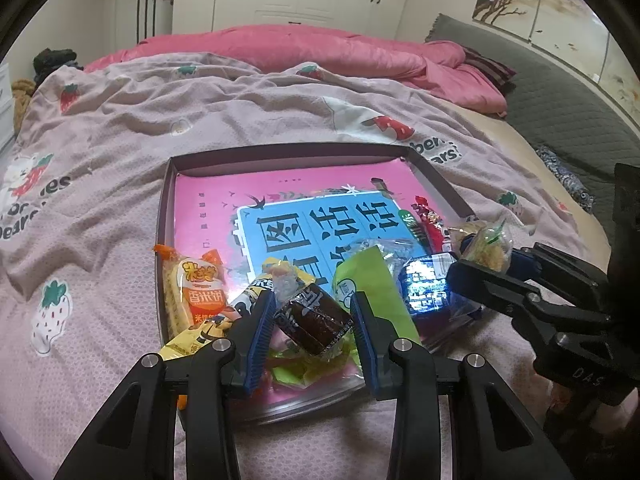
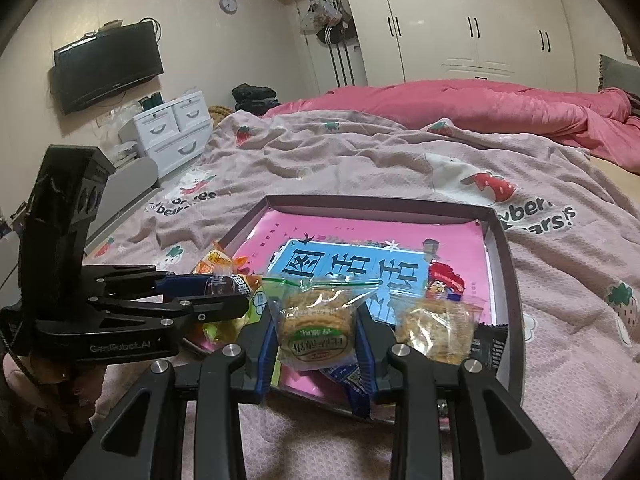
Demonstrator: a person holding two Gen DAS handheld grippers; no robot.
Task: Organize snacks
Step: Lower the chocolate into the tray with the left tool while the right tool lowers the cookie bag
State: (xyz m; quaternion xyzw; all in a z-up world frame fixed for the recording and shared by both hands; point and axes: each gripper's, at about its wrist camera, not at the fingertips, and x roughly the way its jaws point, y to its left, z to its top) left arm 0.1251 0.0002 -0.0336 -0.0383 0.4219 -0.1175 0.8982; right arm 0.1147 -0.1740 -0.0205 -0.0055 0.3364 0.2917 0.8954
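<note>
Hiding beneath snacks [image 1: 312, 316]: tray's [image 1: 288, 151] near edge.

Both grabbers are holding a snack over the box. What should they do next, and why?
Probably lower the cookie pack in the right gripper onto a bare pink part of the tray, then let go. The left gripper grips a dark snack, and the near end is already crowded with packets.

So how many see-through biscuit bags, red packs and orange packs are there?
Biscuit bags: 2, a held biscuit bag and a loose biscuit bag
Red packs: 1, the red pack
Orange packs: 1, the orange pack
Total: 4
</note>
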